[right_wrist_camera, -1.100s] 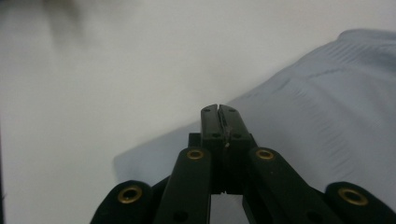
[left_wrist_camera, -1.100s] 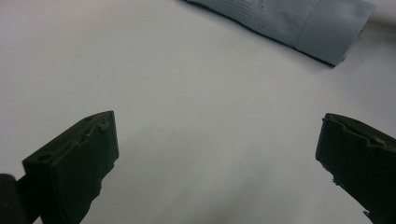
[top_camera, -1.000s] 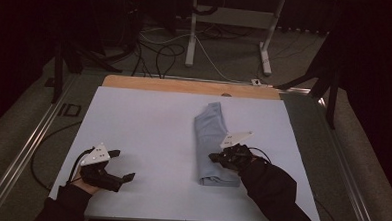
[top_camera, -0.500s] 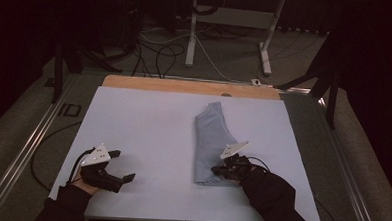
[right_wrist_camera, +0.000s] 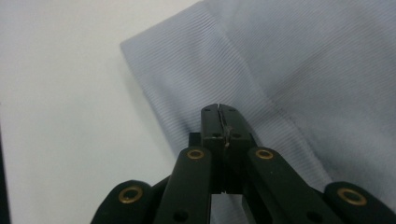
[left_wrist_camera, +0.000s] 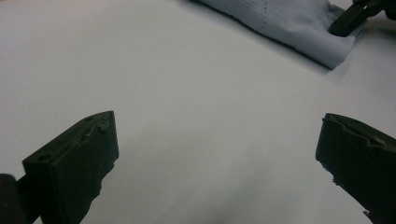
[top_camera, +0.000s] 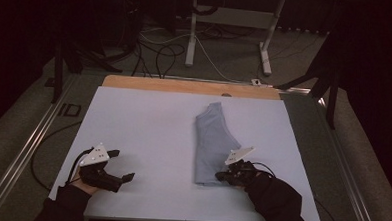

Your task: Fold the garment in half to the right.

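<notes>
Your right black tongs (right_wrist_camera: 219,112) have their jaws pressed together, tips resting over the pale blue ribbed fabric garment (right_wrist_camera: 303,70). Whether a fold of cloth is pinched between them you cannot tell. The garment's folded corner points up-left onto the plain white counter (right_wrist_camera: 60,93).

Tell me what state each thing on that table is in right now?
Light blue folded cloth garment: folded into a long strip, lying flat on the white table.
Left gripper: jaws wide open, nothing between them.
Right gripper: jaws shut, at the garment's near corner.
</notes>
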`<state>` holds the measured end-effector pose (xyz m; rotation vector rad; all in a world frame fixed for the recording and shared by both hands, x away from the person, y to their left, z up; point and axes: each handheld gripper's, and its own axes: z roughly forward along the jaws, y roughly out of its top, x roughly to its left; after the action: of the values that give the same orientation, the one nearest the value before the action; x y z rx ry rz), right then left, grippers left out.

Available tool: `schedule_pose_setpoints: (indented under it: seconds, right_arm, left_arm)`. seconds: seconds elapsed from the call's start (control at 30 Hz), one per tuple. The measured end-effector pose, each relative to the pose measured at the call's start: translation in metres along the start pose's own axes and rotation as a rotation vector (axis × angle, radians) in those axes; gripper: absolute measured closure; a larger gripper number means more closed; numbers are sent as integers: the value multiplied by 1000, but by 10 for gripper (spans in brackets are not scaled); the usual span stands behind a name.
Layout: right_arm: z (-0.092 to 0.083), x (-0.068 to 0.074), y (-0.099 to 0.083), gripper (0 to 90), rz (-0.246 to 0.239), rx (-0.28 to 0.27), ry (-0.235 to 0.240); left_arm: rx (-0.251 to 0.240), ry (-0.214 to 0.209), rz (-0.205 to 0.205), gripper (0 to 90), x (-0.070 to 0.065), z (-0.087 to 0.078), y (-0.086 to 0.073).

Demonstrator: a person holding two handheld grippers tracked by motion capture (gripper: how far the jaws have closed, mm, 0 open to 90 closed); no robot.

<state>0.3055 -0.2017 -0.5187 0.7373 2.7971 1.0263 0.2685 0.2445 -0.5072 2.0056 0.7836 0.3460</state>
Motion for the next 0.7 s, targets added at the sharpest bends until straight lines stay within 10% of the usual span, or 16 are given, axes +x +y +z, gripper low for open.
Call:
schedule_pose_setpoints:
  seconds: [0.7]
  right_arm:
    - [-17, 1, -4, 818, 31, -56, -16]
  left_arm:
    - [-10, 1, 4, 4, -1, -2, 1]
